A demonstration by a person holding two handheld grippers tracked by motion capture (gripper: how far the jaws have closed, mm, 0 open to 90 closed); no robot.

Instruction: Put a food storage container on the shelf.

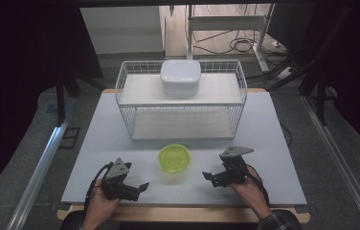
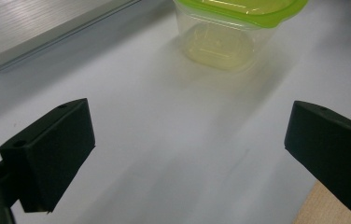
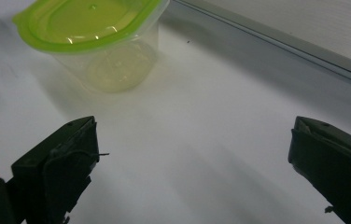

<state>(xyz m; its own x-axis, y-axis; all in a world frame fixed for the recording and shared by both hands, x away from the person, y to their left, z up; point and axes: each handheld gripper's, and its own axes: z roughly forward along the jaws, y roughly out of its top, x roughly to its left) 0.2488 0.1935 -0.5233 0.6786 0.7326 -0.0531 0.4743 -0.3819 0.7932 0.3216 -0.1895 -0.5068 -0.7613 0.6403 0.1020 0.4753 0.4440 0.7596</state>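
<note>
Nearest the high camera: two forearms, entering from the bottom edge, each hand around a black two-jaw tool. Left gripper (image 1: 142,186) low on the pale grey tabletop (image 1: 96,143), jaws spread wide, nothing between them. Right gripper (image 1: 209,178) likewise wide open and empty, resting near the front edge of the same surface. Seen in both gripper views: black fingers (image 2: 57,149) far apart, bare white surface between them.

Between the two tools, slightly farther back: a small clear plastic container with a lime-green lid (image 1: 174,157), upright on the tabletop, lid on, well clear of either pair of fingers (image 3: 59,168). Ahead and up-left of the right jaws, ahead and up-right of the left jaws.

Behind it: a white wire two-tier rack (image 1: 125,96), and on the upper shelf a white rounded-square lidded box (image 1: 180,76). Wooden strip along the table's front edge. Grey floor around, metal rails either side, cables and a stand behind, dark surroundings.

No legible brand, label or writing made out anywhere.
</note>
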